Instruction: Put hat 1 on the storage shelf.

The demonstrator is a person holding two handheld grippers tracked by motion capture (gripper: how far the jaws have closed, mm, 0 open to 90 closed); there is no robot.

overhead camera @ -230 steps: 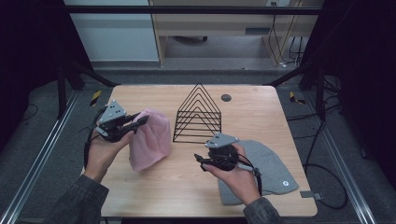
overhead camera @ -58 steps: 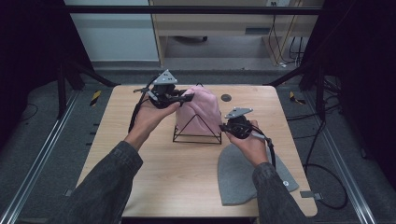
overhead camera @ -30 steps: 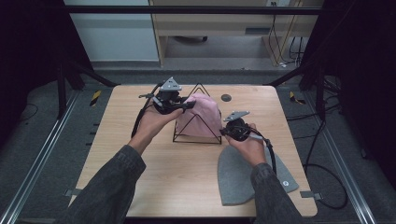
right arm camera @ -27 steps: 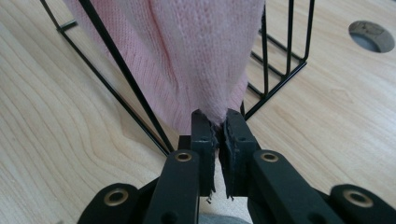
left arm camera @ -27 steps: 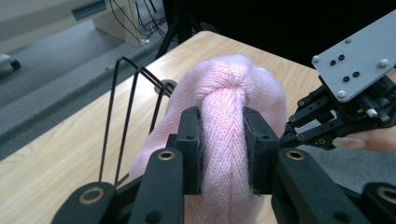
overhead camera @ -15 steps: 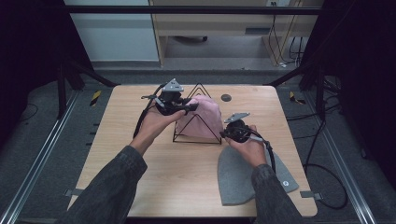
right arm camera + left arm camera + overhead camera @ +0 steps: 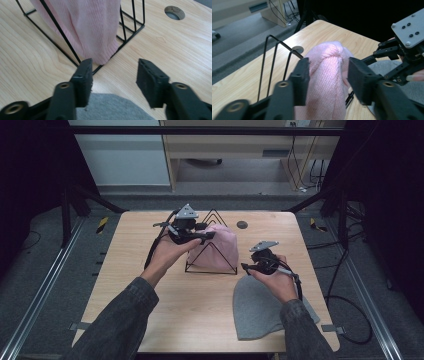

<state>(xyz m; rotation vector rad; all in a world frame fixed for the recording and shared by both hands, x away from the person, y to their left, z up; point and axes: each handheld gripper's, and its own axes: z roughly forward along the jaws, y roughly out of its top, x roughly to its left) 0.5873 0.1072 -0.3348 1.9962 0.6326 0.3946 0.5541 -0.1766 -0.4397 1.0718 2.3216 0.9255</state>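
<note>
pink beanie on wire rack, both grippers' fingers apart

The pink hat hides much of the wire rack, perhaps half.

We've got a soft ribbed-knit pink beanie between our left jaws, draped on a thin black metal wire rack; matt pale wood table, felt-like grey beanie under our right jaws.

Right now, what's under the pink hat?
The pink hat is draped over the black wire rack, whose front triangle and base show on the table. The wires beneath the knit are covered.
</note>
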